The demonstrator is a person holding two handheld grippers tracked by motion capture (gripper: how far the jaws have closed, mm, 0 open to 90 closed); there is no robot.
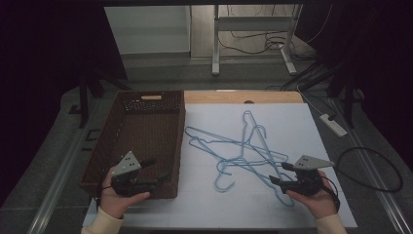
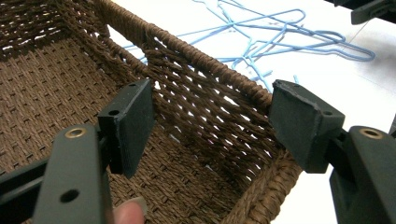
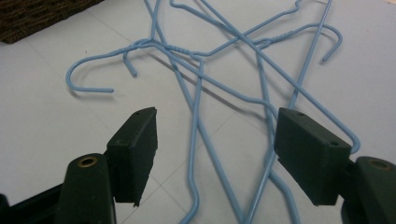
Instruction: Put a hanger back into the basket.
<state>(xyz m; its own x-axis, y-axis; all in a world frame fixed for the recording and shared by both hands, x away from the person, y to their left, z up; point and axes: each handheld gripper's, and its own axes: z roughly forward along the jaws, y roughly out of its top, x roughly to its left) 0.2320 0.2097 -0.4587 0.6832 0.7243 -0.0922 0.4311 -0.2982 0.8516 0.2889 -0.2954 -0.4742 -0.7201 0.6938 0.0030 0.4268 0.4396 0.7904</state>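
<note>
Hangers of thin blue wire lie tangled in a loose pile on the white worktop, just beside the woven brown basket, on the side away from its dark outer wall. The right claw hovers released at the edge of the pile farthest from the basket, its jaws spread wide with several wires crossing between them in the right gripper view. The left claw is likewise released, grasping nothing, poised over the basket's near corner with one jaw inside the rim and one outside.

Judging by this, the step in hand is picking a hanger to carry into the basket. The next move probably calls for lowering the right claw onto one wire and closing, though crossed hooks may drag neighbours along.

Beyond the basket, the room is dim, with a metal table frame, loose cables and a power strip on the grey floor.
</note>
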